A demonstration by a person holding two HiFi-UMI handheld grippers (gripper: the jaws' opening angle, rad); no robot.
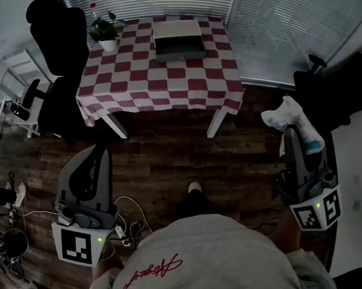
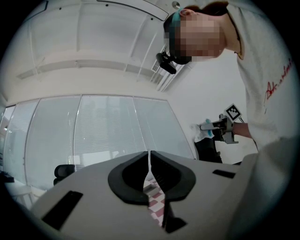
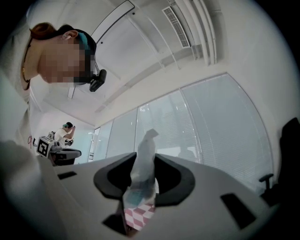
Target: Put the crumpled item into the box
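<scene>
Pinching the crumpled item (image 1: 284, 115) in its fingers (image 3: 171, 180), the right gripper (image 1: 291, 132) hangs well away from the box (image 1: 178, 40) on the bench (image 1: 153, 84), and the left gripper (image 1: 98, 153) has its fingers shut and empty.

The person wears a grey sweatshirt (image 1: 203, 263) with red writing, low in the frame. The left gripper (image 1: 99, 152) and right gripper (image 1: 291, 135) are grey, each with a black-and-white marker cube (image 1: 77, 243) and a green light

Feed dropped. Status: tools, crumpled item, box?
Left tool shut, empty. Right tool clamped on crumpled white-and-teal item. Open grey box on red-and-white checkered table ahead. Nothing seen in the way.
</scene>
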